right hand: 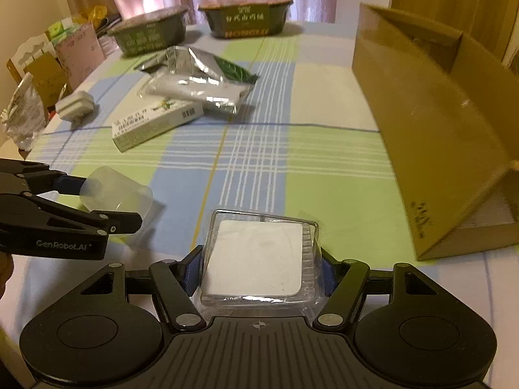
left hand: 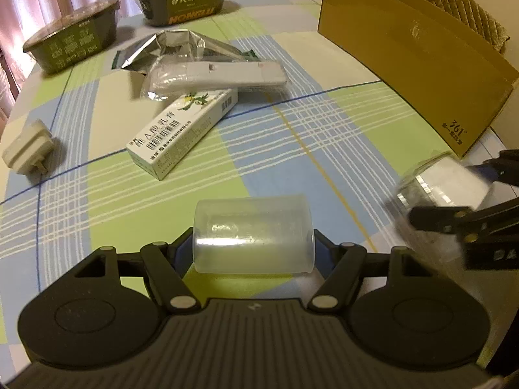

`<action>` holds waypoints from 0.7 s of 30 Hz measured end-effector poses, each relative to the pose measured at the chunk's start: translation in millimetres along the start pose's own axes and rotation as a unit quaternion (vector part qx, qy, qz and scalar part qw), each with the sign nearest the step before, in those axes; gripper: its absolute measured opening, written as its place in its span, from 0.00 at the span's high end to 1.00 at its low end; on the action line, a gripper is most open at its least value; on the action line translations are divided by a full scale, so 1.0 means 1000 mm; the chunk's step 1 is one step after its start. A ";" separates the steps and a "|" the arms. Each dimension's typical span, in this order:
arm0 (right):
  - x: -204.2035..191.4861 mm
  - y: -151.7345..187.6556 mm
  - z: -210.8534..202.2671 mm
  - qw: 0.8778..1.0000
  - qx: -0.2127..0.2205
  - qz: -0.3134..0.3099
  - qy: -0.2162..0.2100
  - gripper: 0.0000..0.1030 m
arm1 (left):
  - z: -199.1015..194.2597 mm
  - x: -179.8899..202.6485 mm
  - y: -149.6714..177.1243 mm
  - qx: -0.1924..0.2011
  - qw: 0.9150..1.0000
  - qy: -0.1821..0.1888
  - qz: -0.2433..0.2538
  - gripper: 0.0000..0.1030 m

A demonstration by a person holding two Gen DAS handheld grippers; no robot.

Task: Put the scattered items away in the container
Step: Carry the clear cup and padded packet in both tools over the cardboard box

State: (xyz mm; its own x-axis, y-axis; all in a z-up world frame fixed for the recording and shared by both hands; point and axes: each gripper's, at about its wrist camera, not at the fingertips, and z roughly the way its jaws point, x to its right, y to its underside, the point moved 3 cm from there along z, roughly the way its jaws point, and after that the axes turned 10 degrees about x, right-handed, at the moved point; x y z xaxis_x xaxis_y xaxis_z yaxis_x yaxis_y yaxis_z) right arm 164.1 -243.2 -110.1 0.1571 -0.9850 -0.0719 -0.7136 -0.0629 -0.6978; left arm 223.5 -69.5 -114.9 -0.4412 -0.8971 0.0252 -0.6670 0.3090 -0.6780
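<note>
The cardboard box (right hand: 431, 123) is standing with its contents hidden. Two sealed bowls (left hand: 73, 47) are sitting on the surface (right hand: 324, 178). The left gripper (left hand: 253, 236) fingers are clamping one translucent cup (left hand: 253, 233); the right gripper (right hand: 259, 259) fingers are clamping one clear case (right hand: 256, 259).

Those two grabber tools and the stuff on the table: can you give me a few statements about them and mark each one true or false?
1. The left gripper holds a clear plastic cup. True.
2. The right gripper is empty. False: it is shut on a clear plastic case with a white card inside.
3. The cardboard box stands on the table's right side. True.
4. The white plug adapter lies inside the cardboard box. False: it lies on the tablecloth, far left.
5. Two dark green bowls with lids sit at the far end. True.
6. The long white carton stands upright. False: it lies flat.
</note>
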 end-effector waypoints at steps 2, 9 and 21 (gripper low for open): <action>0.002 -0.003 -0.012 1.000 0.008 0.001 0.003 0.32 | -0.007 0.001 -0.002 0.004 1.000 -0.004 0.000 0.34; 0.021 -0.014 -0.065 0.999 0.047 0.008 0.015 0.32 | -0.047 0.029 -0.006 0.013 1.000 0.002 -0.016 0.34; 0.099 -0.052 -0.145 0.991 0.121 0.035 0.049 0.31 | -0.090 0.125 -0.062 0.064 0.996 0.051 0.032 0.34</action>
State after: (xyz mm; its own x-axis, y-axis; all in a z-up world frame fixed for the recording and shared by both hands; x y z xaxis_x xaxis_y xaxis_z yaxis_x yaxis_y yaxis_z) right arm 117.7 -360.4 22.8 0.0375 -0.9972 -0.0649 -0.5339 0.0349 -0.8448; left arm 155.2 -172.3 -3.4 -0.5444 -0.8374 0.0491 -0.5559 0.3163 -0.7687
